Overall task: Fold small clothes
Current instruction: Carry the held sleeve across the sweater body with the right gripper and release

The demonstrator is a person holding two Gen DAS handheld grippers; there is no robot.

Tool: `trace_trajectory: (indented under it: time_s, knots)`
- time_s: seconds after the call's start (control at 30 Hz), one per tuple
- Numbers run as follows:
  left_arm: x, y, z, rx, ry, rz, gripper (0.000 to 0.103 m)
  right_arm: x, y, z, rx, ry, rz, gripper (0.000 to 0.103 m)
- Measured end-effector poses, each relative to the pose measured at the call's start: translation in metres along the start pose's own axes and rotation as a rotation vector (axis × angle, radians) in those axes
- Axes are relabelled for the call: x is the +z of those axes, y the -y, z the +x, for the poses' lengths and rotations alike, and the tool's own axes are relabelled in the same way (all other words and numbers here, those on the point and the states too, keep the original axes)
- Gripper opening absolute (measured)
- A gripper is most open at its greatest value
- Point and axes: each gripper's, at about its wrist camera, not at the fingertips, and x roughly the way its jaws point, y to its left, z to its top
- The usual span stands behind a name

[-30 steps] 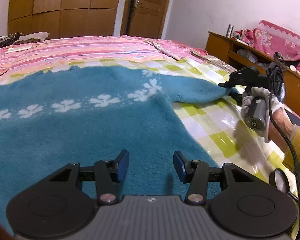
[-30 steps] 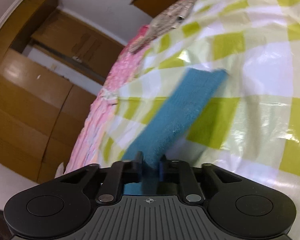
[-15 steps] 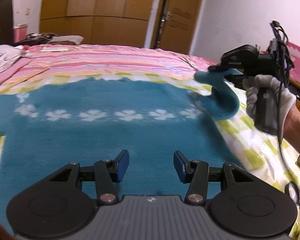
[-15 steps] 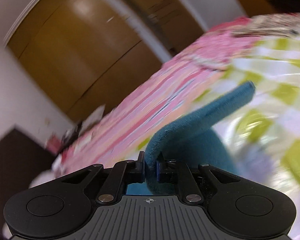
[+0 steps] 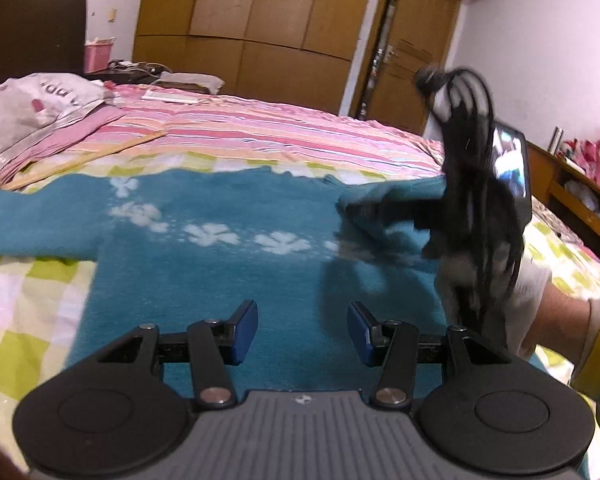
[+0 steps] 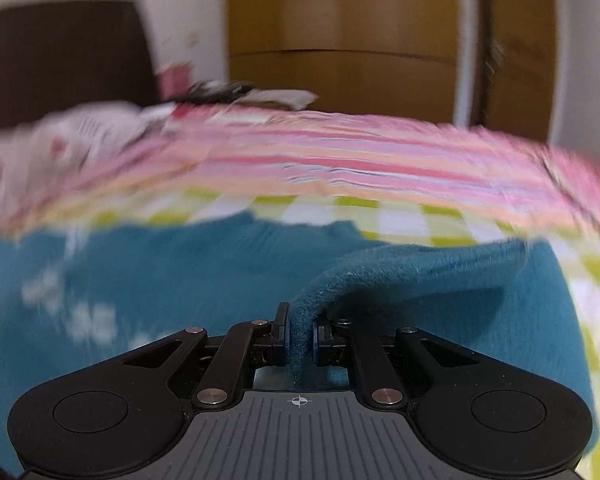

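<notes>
A teal fleece sweater with white flowers across the chest lies flat on a green-checked sheet. My left gripper is open and empty, just above the sweater's lower body. My right gripper is shut on the sweater's right sleeve and holds it lifted over the sweater's body. In the left wrist view the right gripper is blurred at the right, with the sleeve bunched in front of it. The left sleeve lies stretched out to the left.
The bed has a pink striped cover beyond the checked sheet. Folded clothes lie at the far left. Wooden wardrobes and a door stand behind, a wooden shelf unit to the right.
My right gripper has carried the right sleeve up off the sheet and leftwards over the sweater's body. My left gripper has turned left and stayed open.
</notes>
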Motion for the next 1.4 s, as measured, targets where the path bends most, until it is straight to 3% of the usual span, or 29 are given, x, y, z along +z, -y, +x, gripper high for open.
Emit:
trace_trajectory:
  time_s: [0.27, 0.8, 1.4]
  knots:
    - [0.003, -0.017, -0.007, 0.014, 0.019, -0.042, 0.054, -0.011, -0.048, 0.010, -0.035, -0.004, -0.282, 0.014]
    - [0.008, -0.040, -0.018, 0.035, 0.061, -0.104, 0.054, -0.013, -0.093, 0.013, -0.095, 0.047, -0.492, 0.013]
    - [0.008, -0.055, -0.018, 0.062, 0.060, -0.152, 0.056, -0.029, -0.108, 0.003, -0.049, 0.112, -0.647, 0.010]
